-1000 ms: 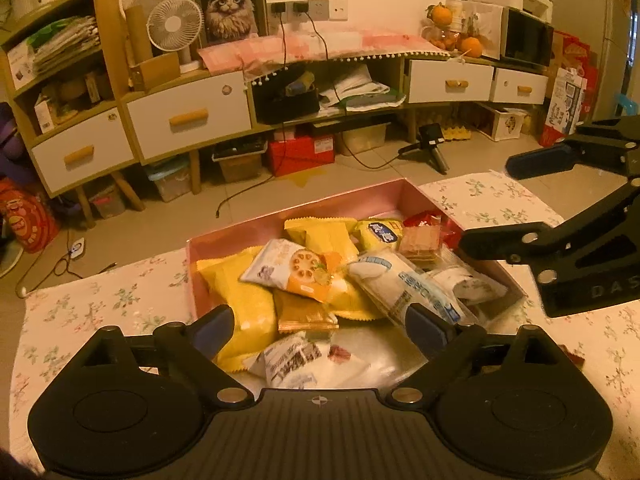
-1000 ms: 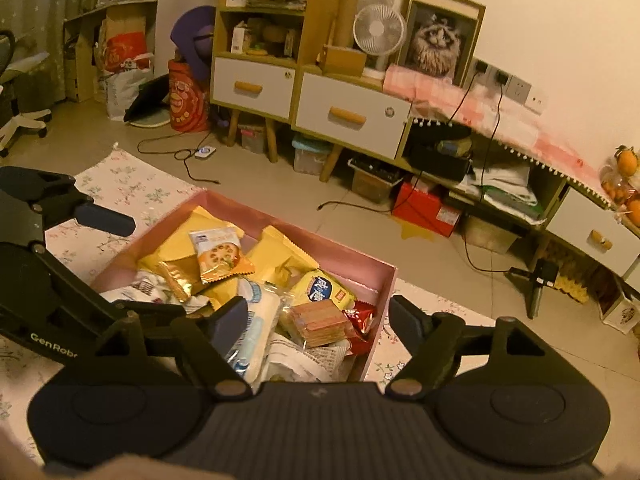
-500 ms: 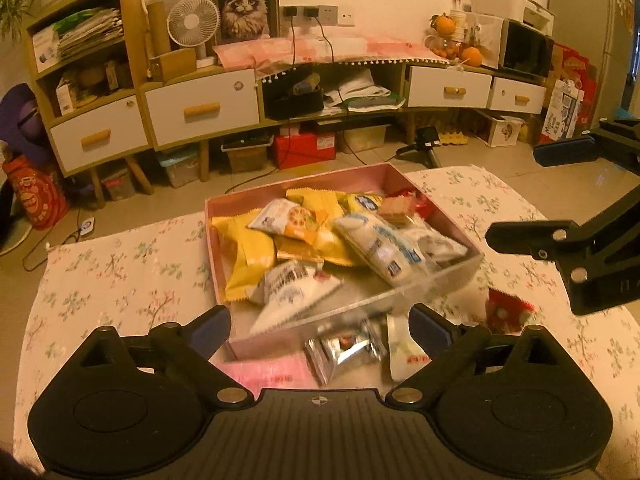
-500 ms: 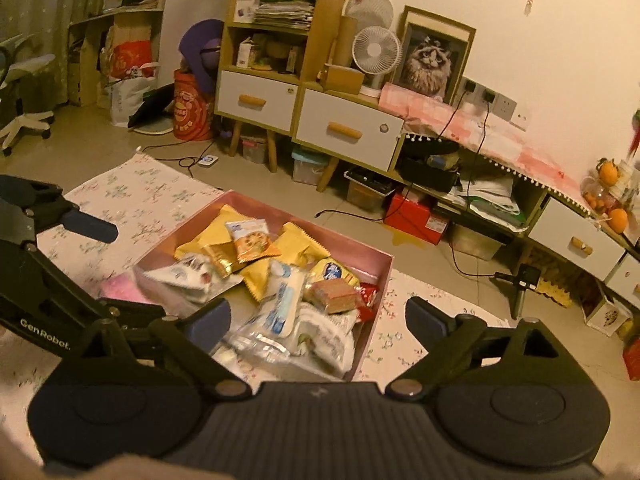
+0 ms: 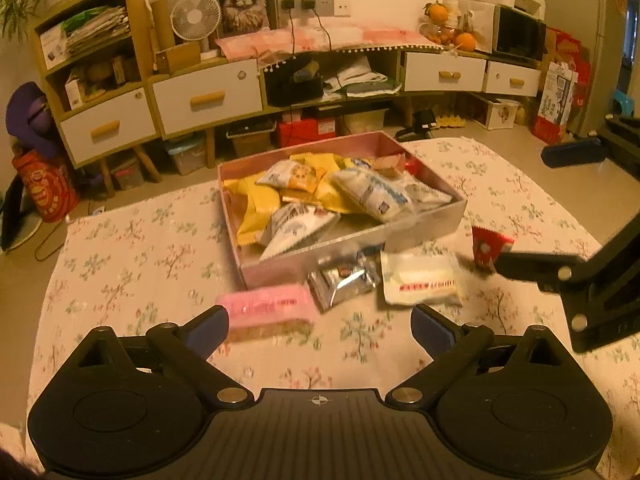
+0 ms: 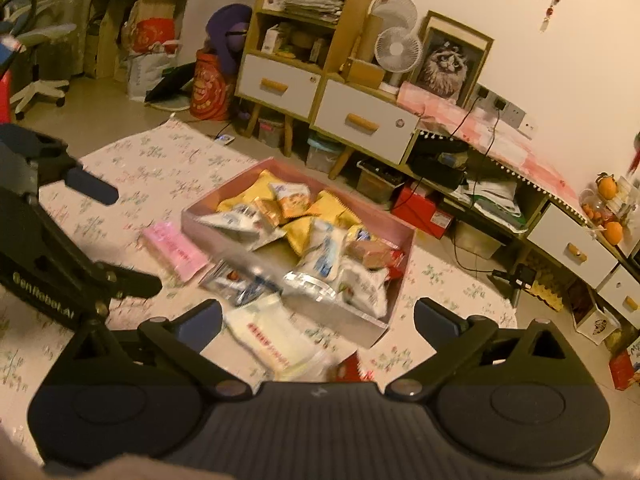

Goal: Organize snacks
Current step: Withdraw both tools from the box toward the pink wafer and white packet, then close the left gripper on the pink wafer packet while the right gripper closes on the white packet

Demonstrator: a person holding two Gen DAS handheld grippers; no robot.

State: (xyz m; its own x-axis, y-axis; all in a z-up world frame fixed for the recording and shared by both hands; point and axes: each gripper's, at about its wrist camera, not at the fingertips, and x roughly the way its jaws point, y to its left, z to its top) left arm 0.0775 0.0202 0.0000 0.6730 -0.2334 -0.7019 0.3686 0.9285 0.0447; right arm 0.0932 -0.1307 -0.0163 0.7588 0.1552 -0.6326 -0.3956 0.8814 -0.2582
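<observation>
A pink box [image 5: 424,229] full of snack packets sits mid-table; it also shows in the right wrist view [image 6: 352,324]. Loose on the cloth in front of it lie a pink packet [image 5: 267,307] [image 6: 176,251], a silver packet [image 5: 343,280] [image 6: 236,284], a white packet [image 5: 420,285] [image 6: 276,340] and a small red packet [image 5: 489,245]. My left gripper [image 5: 319,327] is open and empty, just short of the pink packet. My right gripper [image 6: 318,320] is open and empty above the white packet; it also shows at the right of the left wrist view [image 5: 560,208].
The table has a floral cloth [image 5: 132,264]. Beyond its far edge is floor, then cabinets with white drawers [image 5: 208,96], a fan [image 5: 195,16] and a cat picture [image 5: 244,7]. A red bag [image 5: 44,192] stands on the floor at left.
Both grippers have pulled back and up from the box. The loose packets in front of the box have come into view. Both stay open.
</observation>
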